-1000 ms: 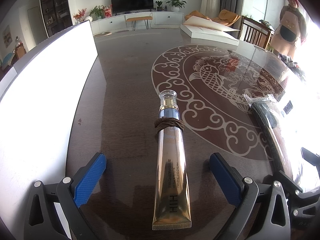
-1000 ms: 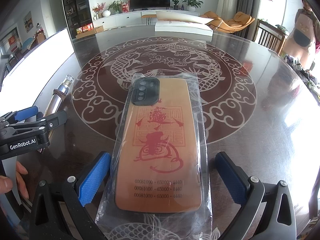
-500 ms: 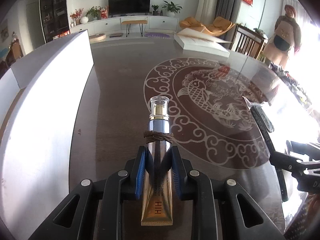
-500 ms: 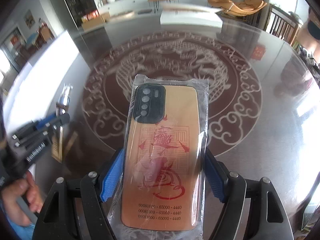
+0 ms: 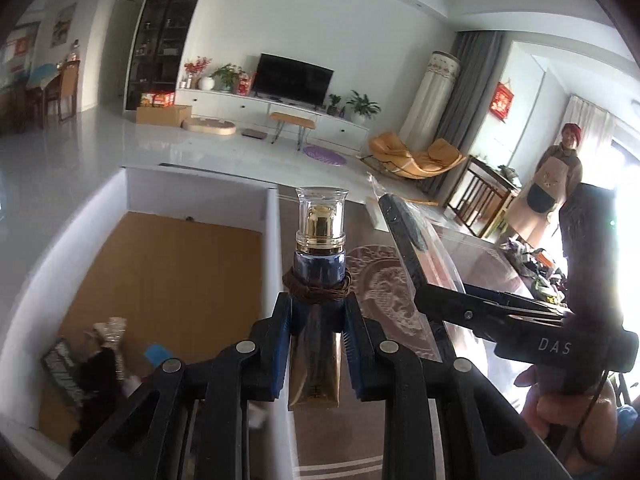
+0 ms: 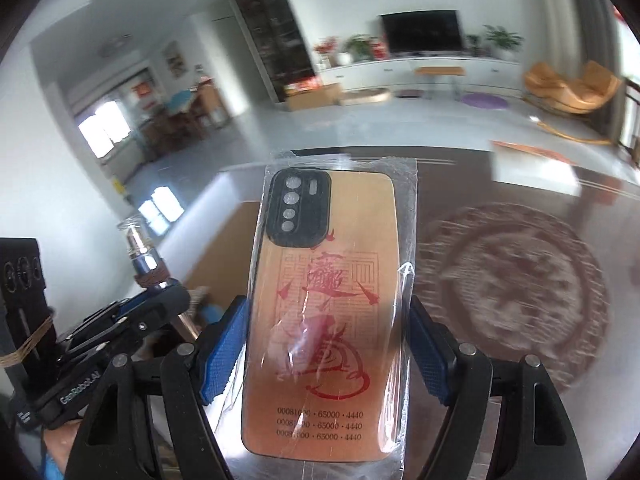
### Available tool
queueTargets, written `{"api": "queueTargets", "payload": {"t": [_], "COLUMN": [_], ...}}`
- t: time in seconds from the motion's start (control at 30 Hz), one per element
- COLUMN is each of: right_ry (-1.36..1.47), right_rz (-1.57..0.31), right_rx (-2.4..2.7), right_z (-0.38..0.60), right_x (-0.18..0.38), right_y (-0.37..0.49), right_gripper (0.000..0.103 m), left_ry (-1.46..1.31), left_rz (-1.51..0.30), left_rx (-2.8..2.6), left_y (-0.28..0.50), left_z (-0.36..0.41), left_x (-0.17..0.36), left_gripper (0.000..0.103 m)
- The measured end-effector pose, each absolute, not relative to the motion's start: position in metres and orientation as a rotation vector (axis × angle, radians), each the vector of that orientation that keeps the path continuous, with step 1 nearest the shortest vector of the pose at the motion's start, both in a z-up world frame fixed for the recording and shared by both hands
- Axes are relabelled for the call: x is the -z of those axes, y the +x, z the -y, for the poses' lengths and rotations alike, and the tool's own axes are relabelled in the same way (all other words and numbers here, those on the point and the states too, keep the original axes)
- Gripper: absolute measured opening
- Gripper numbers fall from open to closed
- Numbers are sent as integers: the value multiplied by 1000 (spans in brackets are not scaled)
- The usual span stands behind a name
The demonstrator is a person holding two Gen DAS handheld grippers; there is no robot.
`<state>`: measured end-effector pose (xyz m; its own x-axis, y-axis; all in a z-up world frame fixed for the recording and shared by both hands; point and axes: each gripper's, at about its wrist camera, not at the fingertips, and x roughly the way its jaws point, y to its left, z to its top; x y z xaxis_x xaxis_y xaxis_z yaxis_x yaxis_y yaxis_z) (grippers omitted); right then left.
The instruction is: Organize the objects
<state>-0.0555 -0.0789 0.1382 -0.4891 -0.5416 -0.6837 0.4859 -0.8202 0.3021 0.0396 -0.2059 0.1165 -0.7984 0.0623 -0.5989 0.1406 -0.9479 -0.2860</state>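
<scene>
- The left gripper (image 5: 316, 344) is clenched on a gold cream tube (image 5: 315, 364), its blue pads pinching the tube just below a brown cord (image 5: 318, 292) wound around the neck.
- The tube stands upright in the jaws, lifted clear of the table (image 5: 332, 460), its clear cap (image 5: 321, 216) over a gold top; the print on its lower body is too dark to read.
- Below and to the left sits an open white box (image 5: 272, 248) with a tan floor, its right wall directly under the tube; a few small items lie in its near left corner, too dim to name.
- The right gripper (image 6: 326, 354) grasps a phone case (image 6: 324, 312) sealed in a clear plastic sleeve (image 6: 406, 280), one blue pad against each long edge.
- The case is orange-tan with a black camera block at its upper left, red calligraphy and a seal pattern, and three lines reading "00081000 · 65000 · 4440" near the bottom.
- It too is held above the table, over the edge nearest the box.
- From the right-hand camera, the other tool's side reads "GenRobot.AI"; from the left-hand camera, letters "DAS" show on the right tool.
- A hand (image 5: 560, 408) grips the right tool's handle.
- A person in an apron (image 5: 550, 188) stands beyond the table's far right corner.
</scene>
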Motion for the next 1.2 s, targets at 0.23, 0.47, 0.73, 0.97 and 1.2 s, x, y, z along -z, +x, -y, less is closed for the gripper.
{"api": "queueTargets", "payload": {"t": [0.23,0.47,0.73,0.97,1.2], "right_ry": [1132,1215,1157,1116,1096], "right_rz": [21,-59,-155,-289,-378], "right_rx": [2070,2012,2136,2173,2136], "right_z": [199,227,196,203,233], "right_x": [-115,-76,-100,-110,-100], "right_y": [-53,-50,-54,-44,-31], "right_gripper": [77,87,94,95,95], "left_ry": [1281,1247,1002,960,929], "left_rz": [-312,-106,-135,-288,-216], "left_rx": [2501,2421,2309,2290,2262], "left_y": [46,51,63,75,88], "left_z": [294,285,263,280,281], "left_x": [-48,-25,-60,-69,-76], "left_gripper": [32,103,103,103,103]}}
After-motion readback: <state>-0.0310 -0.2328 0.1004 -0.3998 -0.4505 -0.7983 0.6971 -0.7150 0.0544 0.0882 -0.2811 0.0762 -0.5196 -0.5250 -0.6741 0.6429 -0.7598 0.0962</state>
